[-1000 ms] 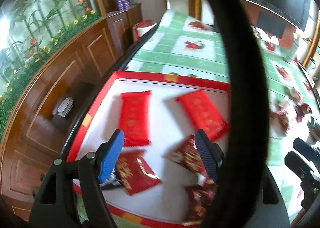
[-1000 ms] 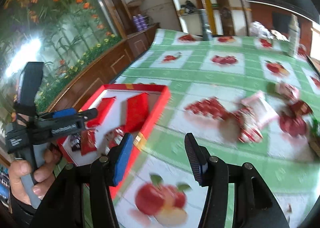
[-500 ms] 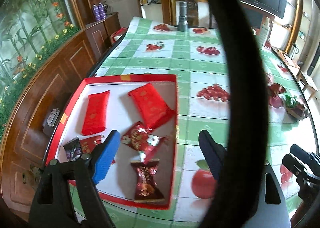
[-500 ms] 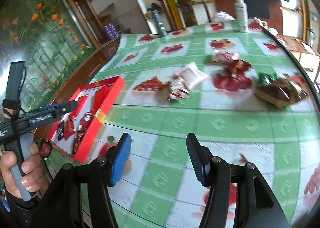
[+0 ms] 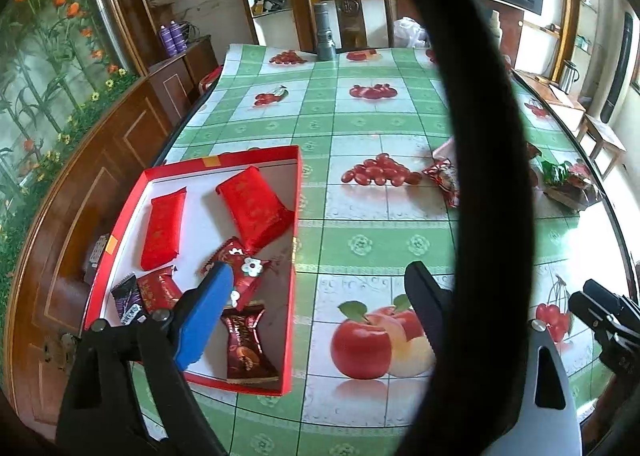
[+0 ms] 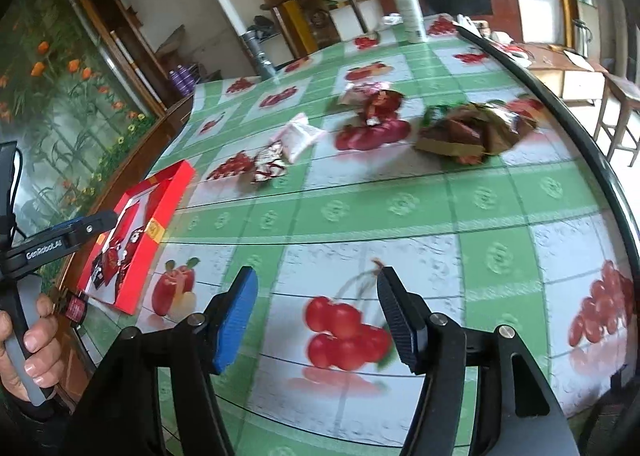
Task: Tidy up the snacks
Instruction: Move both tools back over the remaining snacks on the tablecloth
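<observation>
Loose snacks (image 6: 276, 162): lay scattered on the tablecloth (image 6: 400, 224), ahead of the right gripper (image 6: 316, 316), the nearer one. Its jaws were opening, nothing between. Left gripper (image 5: 320, 308): wide, opening, empty, beside the red tray (image 5: 294, 240).

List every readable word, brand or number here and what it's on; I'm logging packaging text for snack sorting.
"GenRobot.AI": white lettering on the arm of the left claw, seen in the right wrist view.
Gold print on the red snack packs in the red box: too blurred to read.
Script on the dark brown wrapper: unreadable.
</observation>
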`<state>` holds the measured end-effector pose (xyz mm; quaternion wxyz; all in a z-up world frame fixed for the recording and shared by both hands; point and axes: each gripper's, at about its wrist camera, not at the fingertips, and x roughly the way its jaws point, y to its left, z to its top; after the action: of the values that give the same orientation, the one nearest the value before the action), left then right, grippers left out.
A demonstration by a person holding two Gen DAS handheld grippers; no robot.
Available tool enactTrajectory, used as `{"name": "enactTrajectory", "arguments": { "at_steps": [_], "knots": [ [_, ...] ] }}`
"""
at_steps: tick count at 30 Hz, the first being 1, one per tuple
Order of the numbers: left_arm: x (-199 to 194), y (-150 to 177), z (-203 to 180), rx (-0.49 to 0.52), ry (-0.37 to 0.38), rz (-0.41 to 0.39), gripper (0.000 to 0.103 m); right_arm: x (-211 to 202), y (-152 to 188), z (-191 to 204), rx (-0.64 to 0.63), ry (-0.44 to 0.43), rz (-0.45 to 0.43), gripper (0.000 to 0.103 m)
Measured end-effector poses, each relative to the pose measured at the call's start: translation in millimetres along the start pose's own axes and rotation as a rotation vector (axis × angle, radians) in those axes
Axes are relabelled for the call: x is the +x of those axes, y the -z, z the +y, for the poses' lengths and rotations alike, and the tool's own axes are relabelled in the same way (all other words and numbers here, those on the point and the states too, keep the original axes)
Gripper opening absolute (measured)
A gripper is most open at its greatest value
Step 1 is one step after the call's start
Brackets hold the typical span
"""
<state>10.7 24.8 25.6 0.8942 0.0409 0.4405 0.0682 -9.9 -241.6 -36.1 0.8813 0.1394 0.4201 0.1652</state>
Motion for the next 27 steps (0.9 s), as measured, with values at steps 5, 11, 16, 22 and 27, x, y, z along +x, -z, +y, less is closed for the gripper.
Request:
{"name": "enactTrajectory", "arguments": {
  "at_steps": [5, 11, 16, 22, 27],
  "knots": [
    [0, 0, -11, 0.016, 0.003, 0.005, 0.088, -8, 2, -17, 0.042, 0.017, -0.009, 0.065],
    [0, 0, -22, 0.035, 0.009, 0.012, 0.088, -14, 1, -25, 0.054, 0.023, -0.015, 0.065],
    [3, 0, -27, 0.040, 0.017, 0.023, 0.089, -15, 1, -32, 0.065, 0.030, -0.015, 0.065],
    [10, 1, -31, 0.032, 0.050, 0.051, 0.089, -14, 1, -36, 0.077, 0.036, -0.013, 0.065],
    [17, 2, -38, 0.031, 0.074, 0.072, 0.089, -14, 0, -38, 0.077, 0.039, -0.015, 0.065]
  ]
}}
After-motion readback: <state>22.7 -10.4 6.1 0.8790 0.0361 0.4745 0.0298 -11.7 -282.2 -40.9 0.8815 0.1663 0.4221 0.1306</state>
